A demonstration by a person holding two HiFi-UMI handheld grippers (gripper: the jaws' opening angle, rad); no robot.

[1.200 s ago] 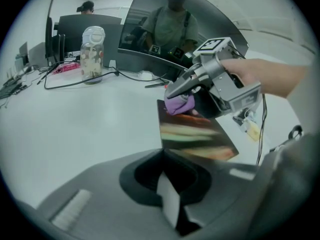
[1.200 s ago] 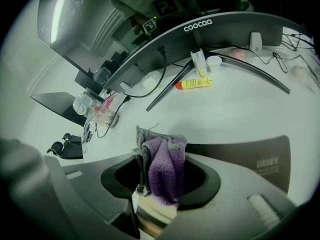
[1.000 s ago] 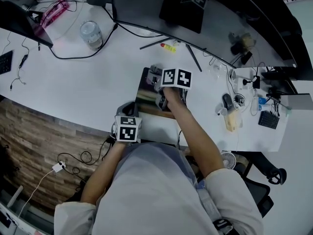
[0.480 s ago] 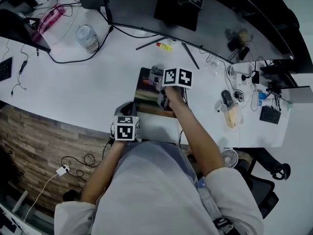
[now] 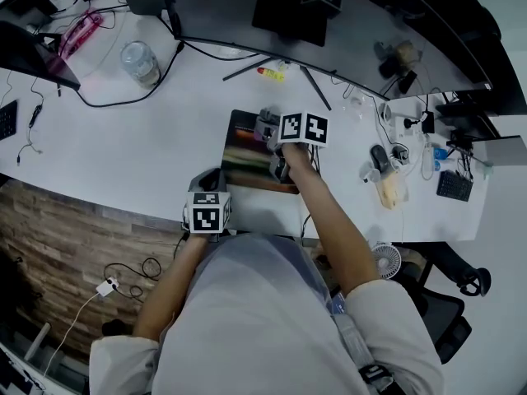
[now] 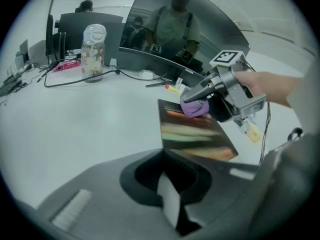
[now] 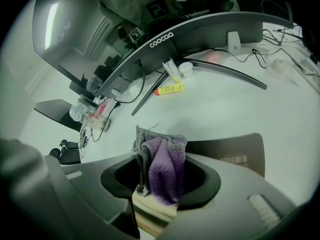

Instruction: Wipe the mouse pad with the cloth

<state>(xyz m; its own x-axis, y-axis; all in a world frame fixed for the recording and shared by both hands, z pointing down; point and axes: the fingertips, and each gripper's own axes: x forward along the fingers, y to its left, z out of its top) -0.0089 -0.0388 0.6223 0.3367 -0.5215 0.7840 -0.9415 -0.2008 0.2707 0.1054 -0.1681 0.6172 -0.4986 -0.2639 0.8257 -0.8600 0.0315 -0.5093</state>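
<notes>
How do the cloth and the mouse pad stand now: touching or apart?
Touching. The left gripper view shows the purple cloth, held in the right claw, resting on the mouse pad's far end with no gap beneath.

A clear jar [image 5: 138, 62] is stood on the white desk [image 5: 148, 146], toward its far left. A yellow tube [image 5: 268, 74] is laid between the stand legs of the curved monitor [image 5: 222, 11]. A small fan [image 5: 384, 262] is seen past the desk's near edge.
</notes>
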